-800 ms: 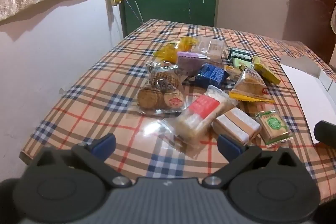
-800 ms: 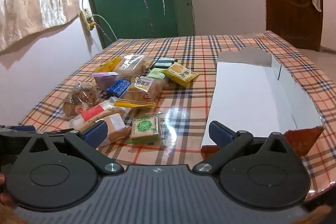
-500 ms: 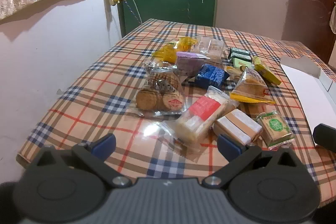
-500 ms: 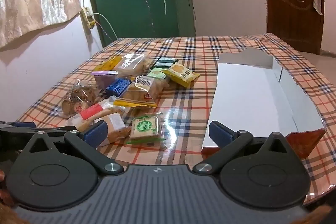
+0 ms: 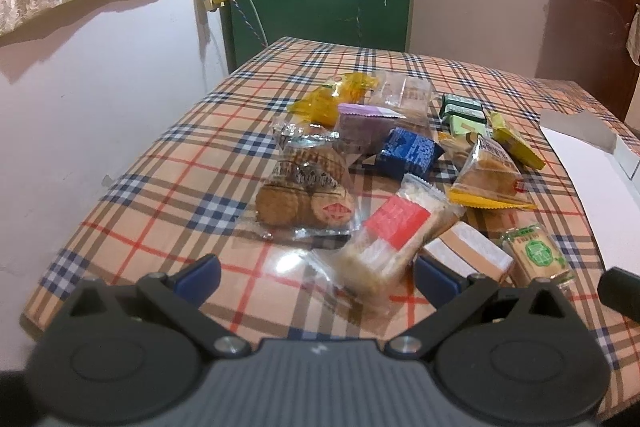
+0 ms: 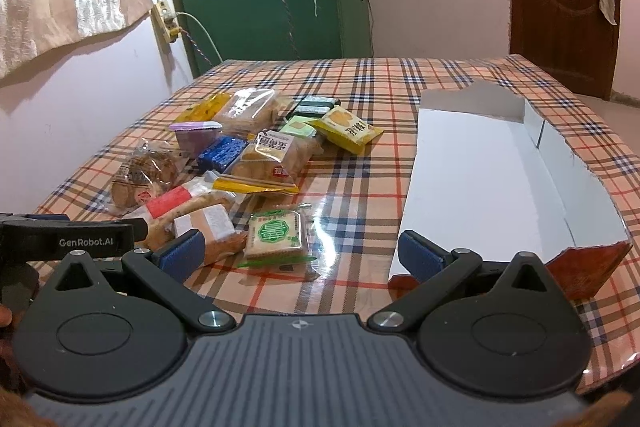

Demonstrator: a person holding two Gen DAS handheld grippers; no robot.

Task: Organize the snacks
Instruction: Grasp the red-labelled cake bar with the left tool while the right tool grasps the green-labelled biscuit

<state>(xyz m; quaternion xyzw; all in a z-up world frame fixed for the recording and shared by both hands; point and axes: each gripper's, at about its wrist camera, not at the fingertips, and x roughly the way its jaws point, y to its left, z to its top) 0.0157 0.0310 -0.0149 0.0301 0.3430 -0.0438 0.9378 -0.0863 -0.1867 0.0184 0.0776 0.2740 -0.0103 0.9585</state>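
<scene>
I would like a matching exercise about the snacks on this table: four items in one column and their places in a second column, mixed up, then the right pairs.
Items
1. blue packet
2. green-label packet
3. round biscuits bag
4. white box

Places
A. far side of the pile, beside the purple packet
B. the pile's left edge, toward the wall
C. right of the pile, nothing inside
D. near edge of the pile, closest to the right gripper

Pairs: 1-A, 2-D, 3-B, 4-C
</scene>
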